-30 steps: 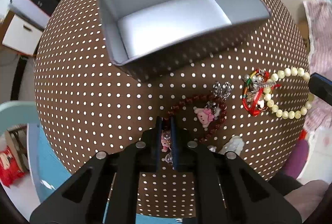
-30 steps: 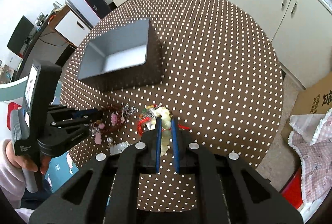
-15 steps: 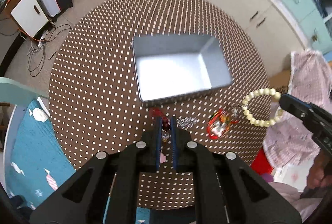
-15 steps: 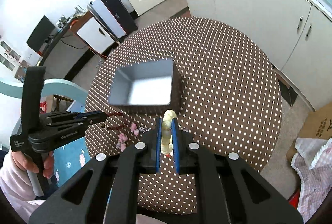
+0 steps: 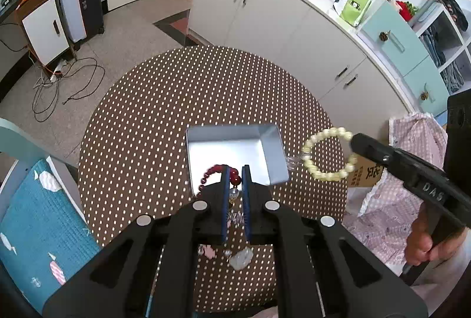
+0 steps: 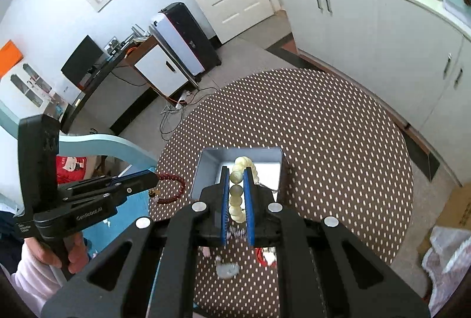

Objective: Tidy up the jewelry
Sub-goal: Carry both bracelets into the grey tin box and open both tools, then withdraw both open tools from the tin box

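Both grippers are raised high above the round dotted table (image 5: 141, 123), each carrying a bracelet.

The left gripper (image 5: 234, 170) is pinching a dark red bead bracelet (image 5: 216, 170) between its blue-lined fingers; the beads curl out to the left of the tips and a small pale charm hangs down between the fingers. From its own camera the bracelet lines up over the near left part of the grey box (image 5: 272, 153). In the right wrist view, this gripper (image 6: 147, 179) sits left of the box (image 6: 206, 167), with the red bracelet (image 6: 173, 188) looping from its tip.

The right gripper (image 6: 236, 173) is clamped on a cream bead bracelet (image 6: 237, 191), whose beads run in a line between the fingers, the top of the loop showing over the box's open interior. In the left wrist view, that bracelet (image 5: 326, 153) hangs as an open ring from the gripper tip (image 5: 354, 141), just right of the box.

On the table nearer the person lie more pieces: a pale translucent item (image 5: 241, 257), a pink charm (image 5: 209, 251) and a red-corded one (image 6: 266, 256).
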A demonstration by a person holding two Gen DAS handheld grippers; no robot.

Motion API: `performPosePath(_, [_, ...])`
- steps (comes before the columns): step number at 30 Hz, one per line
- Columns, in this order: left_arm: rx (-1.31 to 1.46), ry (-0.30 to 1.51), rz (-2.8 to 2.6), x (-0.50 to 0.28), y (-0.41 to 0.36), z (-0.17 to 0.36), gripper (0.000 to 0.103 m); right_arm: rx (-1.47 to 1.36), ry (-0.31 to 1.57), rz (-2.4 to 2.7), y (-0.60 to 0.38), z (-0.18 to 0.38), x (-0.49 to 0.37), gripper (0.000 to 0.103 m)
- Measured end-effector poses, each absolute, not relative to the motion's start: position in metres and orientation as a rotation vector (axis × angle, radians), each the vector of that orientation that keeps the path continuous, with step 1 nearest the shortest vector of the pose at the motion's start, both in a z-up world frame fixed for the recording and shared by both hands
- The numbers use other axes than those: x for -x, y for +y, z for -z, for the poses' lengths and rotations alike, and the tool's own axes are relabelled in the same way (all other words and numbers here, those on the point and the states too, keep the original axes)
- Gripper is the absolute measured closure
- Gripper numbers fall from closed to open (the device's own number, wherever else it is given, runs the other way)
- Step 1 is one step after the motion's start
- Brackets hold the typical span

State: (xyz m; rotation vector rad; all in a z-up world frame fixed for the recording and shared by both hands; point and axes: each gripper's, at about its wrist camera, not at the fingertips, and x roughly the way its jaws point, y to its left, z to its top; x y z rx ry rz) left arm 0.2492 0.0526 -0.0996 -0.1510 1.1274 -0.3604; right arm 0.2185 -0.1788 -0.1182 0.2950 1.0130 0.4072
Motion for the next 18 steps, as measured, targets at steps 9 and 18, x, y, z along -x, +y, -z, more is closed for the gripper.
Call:
performPosePath(9, [0.187, 1.170, 0.325, -0.277, 0.050, 0.138, 0.086, -0.288, 1.120, -0.410, -0.164, 0.154, -0.240, 0.087])
performPosePath(18, [0.147, 1.193, 0.295, -0.276, 0.045, 0.153, 0.058, -0.299, 1.112, -0.355, -0.174, 0.148, -0.233, 0.045])
